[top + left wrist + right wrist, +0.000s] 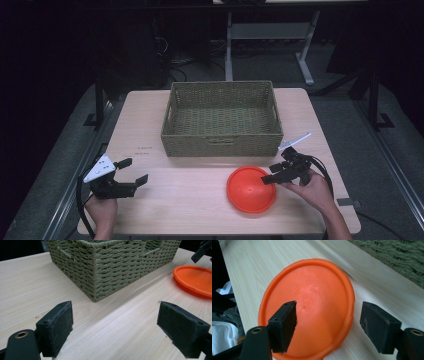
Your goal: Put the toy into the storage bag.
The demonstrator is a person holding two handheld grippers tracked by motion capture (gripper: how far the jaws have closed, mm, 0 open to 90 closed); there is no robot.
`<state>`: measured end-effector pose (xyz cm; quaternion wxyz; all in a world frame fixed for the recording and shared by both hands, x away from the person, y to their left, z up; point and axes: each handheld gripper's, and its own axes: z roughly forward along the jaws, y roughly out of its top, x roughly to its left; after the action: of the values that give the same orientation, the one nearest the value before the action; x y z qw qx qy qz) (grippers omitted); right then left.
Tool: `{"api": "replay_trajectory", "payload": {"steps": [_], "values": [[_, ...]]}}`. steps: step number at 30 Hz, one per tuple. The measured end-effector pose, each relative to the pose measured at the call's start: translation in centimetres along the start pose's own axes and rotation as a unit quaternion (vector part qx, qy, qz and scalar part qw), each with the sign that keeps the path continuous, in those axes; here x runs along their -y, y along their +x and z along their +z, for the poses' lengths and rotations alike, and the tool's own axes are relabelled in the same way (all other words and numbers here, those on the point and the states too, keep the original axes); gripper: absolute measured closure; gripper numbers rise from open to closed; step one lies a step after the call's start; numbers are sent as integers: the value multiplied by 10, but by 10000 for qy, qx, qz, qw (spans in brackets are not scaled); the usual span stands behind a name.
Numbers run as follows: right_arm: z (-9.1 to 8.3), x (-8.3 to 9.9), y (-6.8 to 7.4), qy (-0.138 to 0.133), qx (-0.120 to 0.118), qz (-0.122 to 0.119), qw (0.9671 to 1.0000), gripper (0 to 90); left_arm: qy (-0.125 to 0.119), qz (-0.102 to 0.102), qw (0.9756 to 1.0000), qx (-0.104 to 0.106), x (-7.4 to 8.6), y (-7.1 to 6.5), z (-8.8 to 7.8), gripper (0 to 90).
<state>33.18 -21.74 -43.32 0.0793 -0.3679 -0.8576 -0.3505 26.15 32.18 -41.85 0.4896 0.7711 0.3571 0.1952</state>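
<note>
The disc (251, 189) was a bright orange, round plastic piece with a raised rolled rim and a smooth, slightly domed middle; a faint pale scuff showed near its centre in the right gripper view (312, 307). It lay flat on the counter (175, 200), in front of the basket (222, 120) and a little to its right, apart from the basket's front wall.

The right gripper (280, 172) was at the disc's right edge. In its own view the jaws stood fairly wide, with a clear gap between the pads. One jaw hung over the disc's inner face, the other over bare counter just beyond the rim, so the rim lay between them. Neither pad pressed on the rim, and the disc was not gripped. Whether the inner jaw touched the disc's surface could not be told.

The left gripper (125, 175) was near the counter's left front corner, well apart from the disc. Its jaws were wide open with only bare wood between them. In its view the basket's corner (95, 272) stood ahead and the disc (193, 280) showed far to the right.
</note>
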Motion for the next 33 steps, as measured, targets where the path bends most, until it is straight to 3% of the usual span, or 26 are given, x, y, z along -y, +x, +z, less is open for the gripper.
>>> {"api": "replay_trajectory", "payload": {"steps": [14, 33], "values": [[6, 2, -11, 237, -106, 87, 9996, 464, 14, 17, 10000, 6, 0, -1, 1, 127], [17, 1, -14, 405, -106, 57, 9991, 532, 48, 29, 10000, 17, -1, -1, 2, 127]]}}
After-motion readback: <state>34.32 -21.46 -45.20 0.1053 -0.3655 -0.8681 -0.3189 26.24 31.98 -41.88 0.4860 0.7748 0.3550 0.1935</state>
